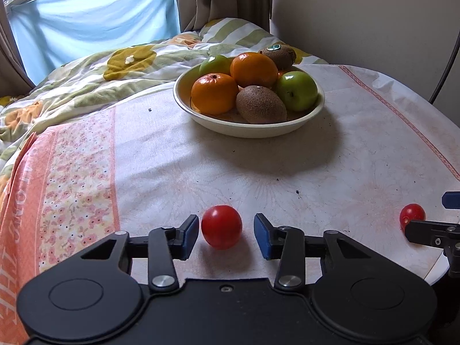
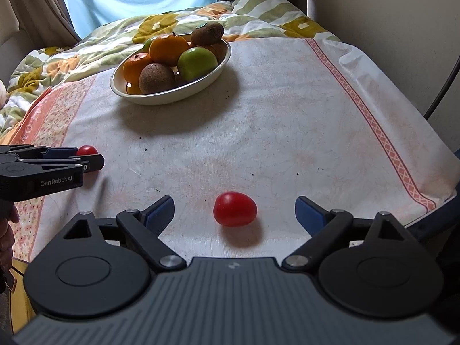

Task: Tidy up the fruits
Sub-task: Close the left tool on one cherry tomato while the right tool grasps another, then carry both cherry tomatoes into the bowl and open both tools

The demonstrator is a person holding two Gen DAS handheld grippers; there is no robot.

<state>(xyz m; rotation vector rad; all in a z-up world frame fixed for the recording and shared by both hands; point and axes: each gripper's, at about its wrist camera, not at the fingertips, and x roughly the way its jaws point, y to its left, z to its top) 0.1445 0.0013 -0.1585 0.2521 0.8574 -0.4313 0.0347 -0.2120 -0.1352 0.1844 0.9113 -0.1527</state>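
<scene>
A cream bowl (image 1: 304, 125) at the back of the table holds oranges (image 1: 214, 93), green apples (image 1: 297, 90) and kiwis (image 1: 260, 105); it also shows in the right wrist view (image 2: 172, 97). A small red tomato (image 1: 221, 226) lies on the cloth between the fingers of my open left gripper (image 1: 226, 234), with small gaps on both sides. A second red tomato (image 2: 235, 208) lies between the wide-open fingers of my right gripper (image 2: 234, 211), not touched. The left gripper (image 2: 86, 159) and its tomato (image 2: 86, 150) show at the left of the right wrist view.
The round table is covered by a white and pink cloth (image 1: 345, 158). A bed with a floral duvet (image 1: 86, 77) lies behind and to the left. A wall (image 1: 373, 14) and a dark cable (image 1: 445, 66) are on the right. The table edge is close at right.
</scene>
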